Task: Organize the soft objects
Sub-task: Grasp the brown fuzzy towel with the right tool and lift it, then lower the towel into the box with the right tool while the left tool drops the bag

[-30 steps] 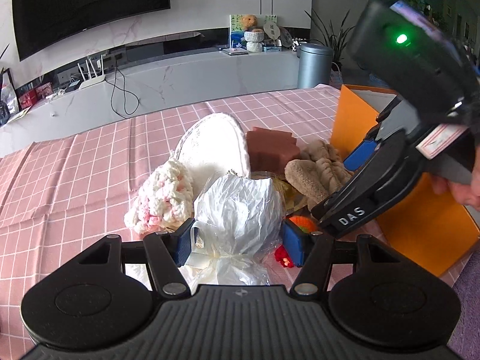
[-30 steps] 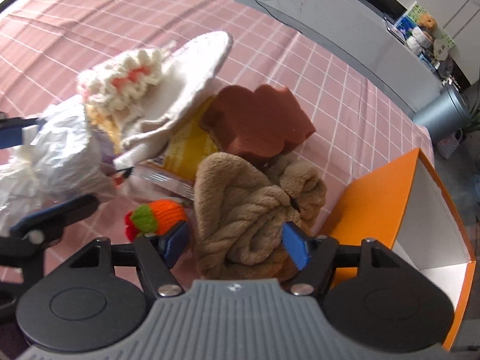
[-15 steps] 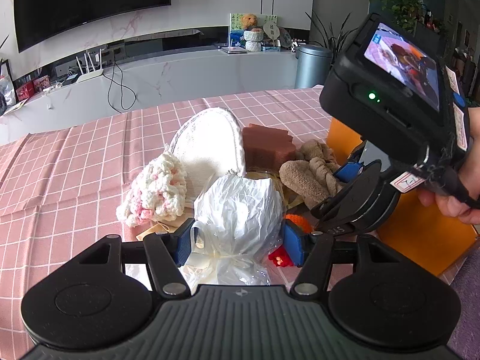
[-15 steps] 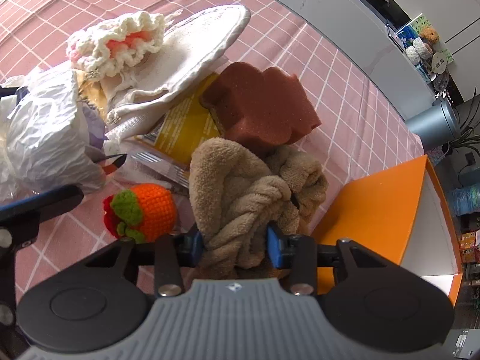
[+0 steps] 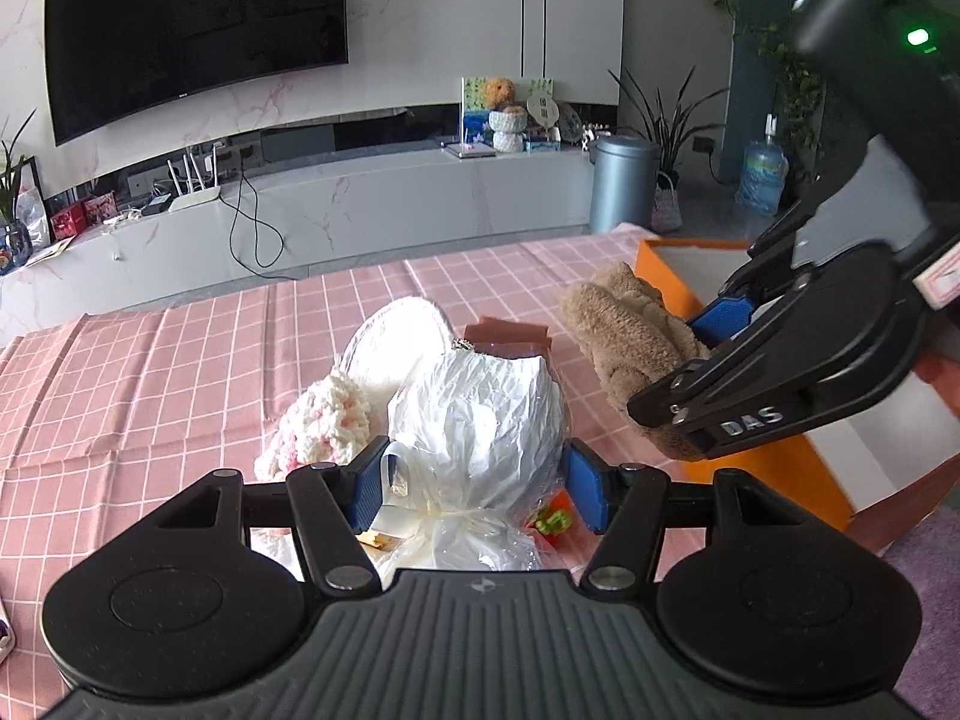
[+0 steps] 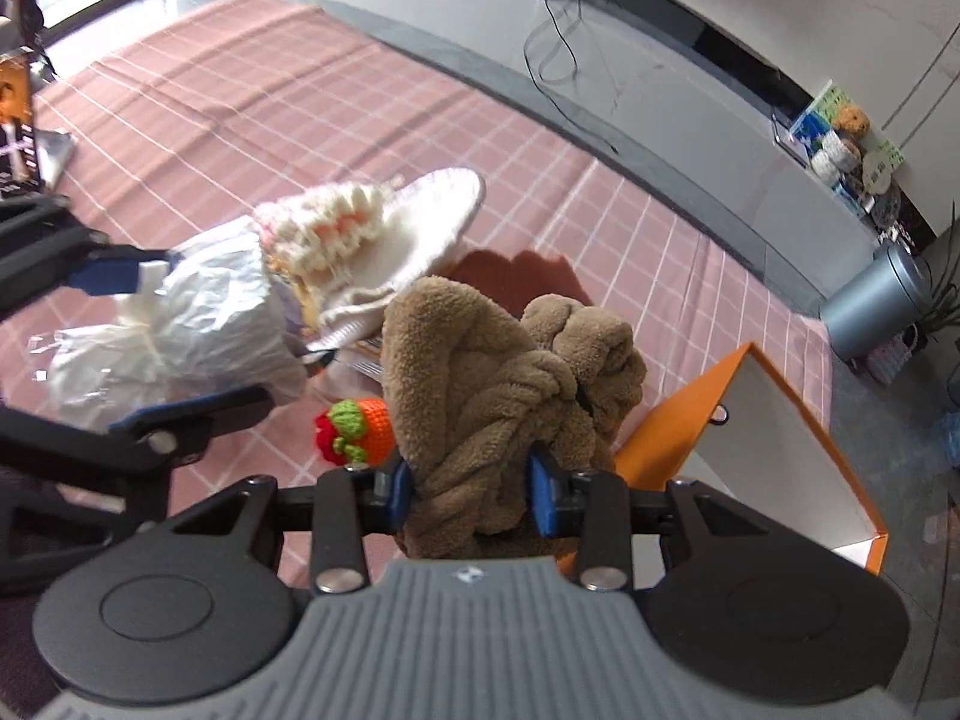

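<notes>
My right gripper (image 6: pixel 471 489) is shut on a brown fluffy towel (image 6: pixel 498 384) and holds it lifted above the table; the towel also shows in the left wrist view (image 5: pixel 636 348). My left gripper (image 5: pixel 474 492) has its blue pads against both sides of a white plastic bag (image 5: pixel 480 420), which also shows in the right wrist view (image 6: pixel 180 330). A pink-and-white crochet piece (image 5: pixel 318 414), a white slipper (image 5: pixel 396 342), a brown sponge (image 5: pixel 510 339) and an orange crochet toy (image 6: pixel 354 426) lie on the pink checked cloth (image 5: pixel 150 372).
An orange box (image 6: pixel 774 438) with a white inside stands open at the table's right edge, just right of the lifted towel; it also shows in the left wrist view (image 5: pixel 780 480). A yellow packet lies under the slipper. A grey bin (image 6: pixel 876 300) stands on the floor beyond.
My right gripper closed on the brown towel and lifted it off the pile. The left gripper stayed around the white bag.
</notes>
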Tool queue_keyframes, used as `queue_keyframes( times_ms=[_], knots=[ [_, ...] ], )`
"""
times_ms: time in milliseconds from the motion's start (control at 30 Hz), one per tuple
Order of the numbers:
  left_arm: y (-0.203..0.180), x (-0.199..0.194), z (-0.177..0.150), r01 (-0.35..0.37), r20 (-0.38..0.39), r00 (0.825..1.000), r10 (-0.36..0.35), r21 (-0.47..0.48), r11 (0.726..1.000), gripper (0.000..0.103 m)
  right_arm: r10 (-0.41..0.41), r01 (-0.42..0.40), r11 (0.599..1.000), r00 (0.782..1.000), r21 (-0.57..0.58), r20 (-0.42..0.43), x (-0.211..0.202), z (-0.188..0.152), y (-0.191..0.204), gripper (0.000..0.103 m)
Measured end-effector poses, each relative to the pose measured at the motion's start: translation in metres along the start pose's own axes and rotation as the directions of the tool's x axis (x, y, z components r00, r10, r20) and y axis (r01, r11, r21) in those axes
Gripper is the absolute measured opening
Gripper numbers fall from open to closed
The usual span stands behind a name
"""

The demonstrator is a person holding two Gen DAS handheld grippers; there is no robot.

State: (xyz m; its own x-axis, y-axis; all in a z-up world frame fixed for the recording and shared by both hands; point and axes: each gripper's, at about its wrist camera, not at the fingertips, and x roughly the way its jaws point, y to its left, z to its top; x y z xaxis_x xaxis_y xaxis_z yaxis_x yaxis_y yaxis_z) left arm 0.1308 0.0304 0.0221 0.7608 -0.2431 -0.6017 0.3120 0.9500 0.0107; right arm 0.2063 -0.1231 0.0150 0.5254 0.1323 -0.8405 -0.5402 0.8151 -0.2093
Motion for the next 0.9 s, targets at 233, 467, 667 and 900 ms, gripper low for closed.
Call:
queue_keyframes(
  times_ms=[233, 467, 667, 900],
  knots=[
    [-0.019, -0.030, 0.015, 0.033, 0.066, 0.997, -0.035, 0.036, 0.999, 0.070, 0.034, -0.032, 0.999, 0.994, -0.017, 0.108, -0.070, -0.022, -0.023, 0.038],
    [-0.052, -0.036, 0.040, 0.185, 0.082, 0.978, -0.190, 0.065, 0.981, 0.070, 0.013, -0.020, 0.998, 0.995, 0.068, 0.103, -0.107, -0.065, -0.069, 0.039],
    [-0.107, -0.013, 0.061, 0.303, 0.012, 0.951, -0.309, 0.163, 0.939, 0.070, 0.000, -0.002, 0.999, 0.999, 0.050, 0.042, -0.106, -0.109, -0.097, 0.039],
    [-0.160, 0.039, 0.063, 0.337, -0.109, 0.941, -0.320, 0.225, 0.914, 0.070, 0.005, -0.003, 1.000, 0.998, 0.020, -0.070, -0.069, -0.145, -0.127, 0.039]
  ],
)
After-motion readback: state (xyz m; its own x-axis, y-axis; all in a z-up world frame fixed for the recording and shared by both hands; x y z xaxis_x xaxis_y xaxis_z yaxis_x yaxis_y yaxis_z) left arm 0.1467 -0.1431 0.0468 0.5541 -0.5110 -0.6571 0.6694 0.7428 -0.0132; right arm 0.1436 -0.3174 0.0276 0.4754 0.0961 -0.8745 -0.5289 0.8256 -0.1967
